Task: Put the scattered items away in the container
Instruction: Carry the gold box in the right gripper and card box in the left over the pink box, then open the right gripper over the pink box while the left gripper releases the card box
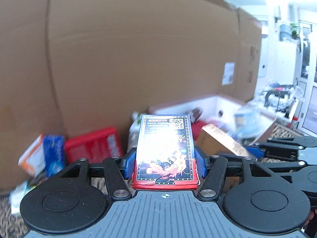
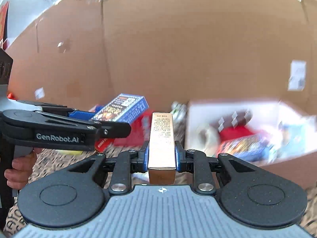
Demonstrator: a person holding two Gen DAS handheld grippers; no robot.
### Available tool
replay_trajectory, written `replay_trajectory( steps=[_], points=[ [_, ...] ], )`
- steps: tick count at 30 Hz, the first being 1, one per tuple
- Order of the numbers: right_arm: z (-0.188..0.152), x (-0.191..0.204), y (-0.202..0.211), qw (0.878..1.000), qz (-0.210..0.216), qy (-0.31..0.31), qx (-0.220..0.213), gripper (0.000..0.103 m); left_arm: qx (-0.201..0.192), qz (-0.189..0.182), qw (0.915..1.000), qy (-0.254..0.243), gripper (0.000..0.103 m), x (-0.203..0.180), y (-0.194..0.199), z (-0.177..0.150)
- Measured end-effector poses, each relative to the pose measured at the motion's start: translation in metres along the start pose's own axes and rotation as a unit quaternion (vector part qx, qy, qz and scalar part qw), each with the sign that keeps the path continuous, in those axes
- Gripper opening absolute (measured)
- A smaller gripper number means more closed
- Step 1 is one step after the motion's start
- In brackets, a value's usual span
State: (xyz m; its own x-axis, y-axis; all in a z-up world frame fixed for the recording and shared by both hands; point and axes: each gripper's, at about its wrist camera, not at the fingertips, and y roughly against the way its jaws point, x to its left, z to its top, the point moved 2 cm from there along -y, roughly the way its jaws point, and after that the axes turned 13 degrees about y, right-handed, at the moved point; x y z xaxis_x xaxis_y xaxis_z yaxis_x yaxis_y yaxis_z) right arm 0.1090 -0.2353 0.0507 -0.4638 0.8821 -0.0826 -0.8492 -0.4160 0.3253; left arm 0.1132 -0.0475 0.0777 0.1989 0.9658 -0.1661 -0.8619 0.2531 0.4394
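Left gripper (image 1: 164,163) clamped on card box (image 1: 165,148), upright btwn pads, prob. for a clean drop. Right gripper (image 2: 161,155) pinching gold carton (image 2: 162,138) lengthwise. Both held near open white container (image 2: 200,119), already part-filled; more boxes scattered beside.

Ahead of you stands a tall brown cardboard wall (image 1: 138,55), creased vertically and filling most of both views; a small white label (image 1: 228,73) is stuck low on its right part. Under everything lies a floor covering (image 2: 59,162) with a dark-and-tan pattern. To your far right, the left wrist view shows white cabinets (image 1: 277,59) with a green plant (image 1: 294,29) on top, a cluttered shelf (image 1: 277,97) below, and a bright glazed door (image 1: 311,107) letting in strong daylight.
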Motion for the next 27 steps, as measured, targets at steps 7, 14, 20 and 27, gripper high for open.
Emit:
replay_trajectory(
  steps=[7,14,20,27],
  points=[
    [0.032,-0.055,0.018,0.996,-0.082,0.010,-0.032,0.028,-0.006,-0.034,0.9994,0.009,0.061,-0.040,-0.033,0.045],
    [0.038,-0.113,-0.004,0.991,-0.133,-0.011,-0.012,0.028,0.011,-0.034,0.9992,0.019,0.061,-0.071,-0.094,0.063],
    [0.023,-0.139,-0.039,0.989,-0.145,-0.019,0.021,0.028,0.050,-0.029,0.9981,0.022,0.061,-0.079,-0.150,0.056],
    [0.007,-0.164,-0.080,0.986,-0.153,-0.021,0.056,0.028,0.075,-0.030,0.9963,0.028,0.061,-0.079,-0.189,0.050]
  ],
)
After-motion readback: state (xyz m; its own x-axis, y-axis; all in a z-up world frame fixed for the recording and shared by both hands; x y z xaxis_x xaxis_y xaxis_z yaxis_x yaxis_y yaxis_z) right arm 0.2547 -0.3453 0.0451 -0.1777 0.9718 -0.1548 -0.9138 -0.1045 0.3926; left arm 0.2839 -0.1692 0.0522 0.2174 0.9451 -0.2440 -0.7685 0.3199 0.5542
